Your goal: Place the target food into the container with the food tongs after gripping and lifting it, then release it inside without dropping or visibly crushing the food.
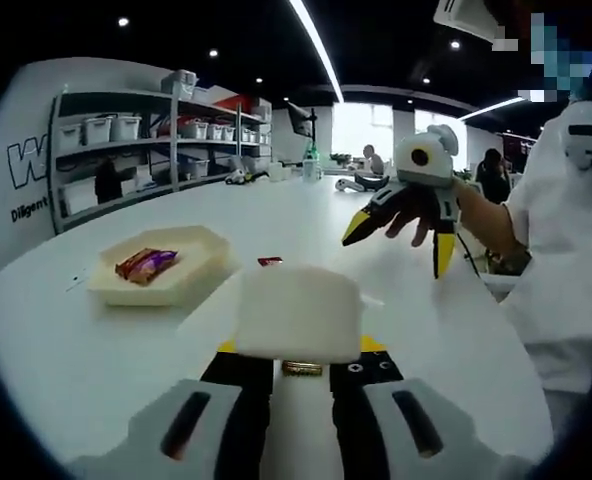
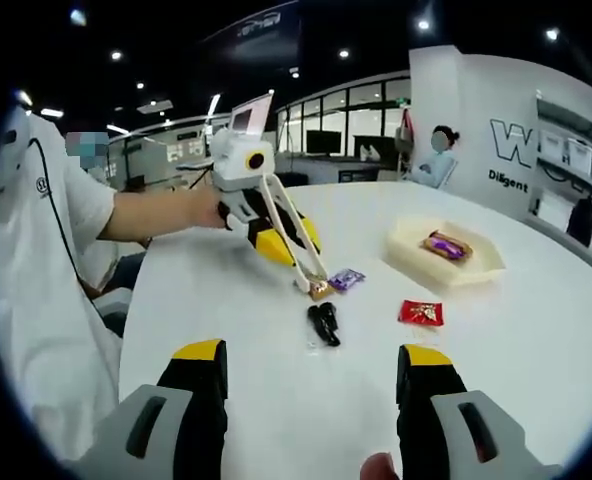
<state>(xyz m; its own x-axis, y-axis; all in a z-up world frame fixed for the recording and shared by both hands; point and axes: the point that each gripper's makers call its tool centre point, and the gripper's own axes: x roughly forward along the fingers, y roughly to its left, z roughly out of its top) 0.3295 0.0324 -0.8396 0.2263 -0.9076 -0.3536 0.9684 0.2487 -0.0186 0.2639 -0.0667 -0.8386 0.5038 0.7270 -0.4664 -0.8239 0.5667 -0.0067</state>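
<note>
My left gripper (image 1: 298, 350) is shut on white food tongs (image 1: 296, 312), whose broad end blocks the middle of the left gripper view. In the right gripper view the left gripper (image 2: 268, 232) holds the tongs (image 2: 294, 240) slanting down to the table. Their tips meet at a gold-wrapped candy (image 2: 319, 290), which also peeks out under the tongs (image 1: 301, 368). A cream tray container (image 2: 476, 268) (image 1: 201, 268) holds a purple-orange candy (image 2: 446, 245) (image 1: 146, 265). My right gripper (image 2: 312, 355) (image 1: 401, 240) is open and holds nothing.
On the white table lie a purple candy (image 2: 346, 279), a red candy (image 2: 421, 313) (image 1: 269, 261) and a small black object (image 2: 324, 323). A person in white (image 2: 46, 300) stands at the table's edge. Shelves with bins (image 1: 146, 150) line the far wall.
</note>
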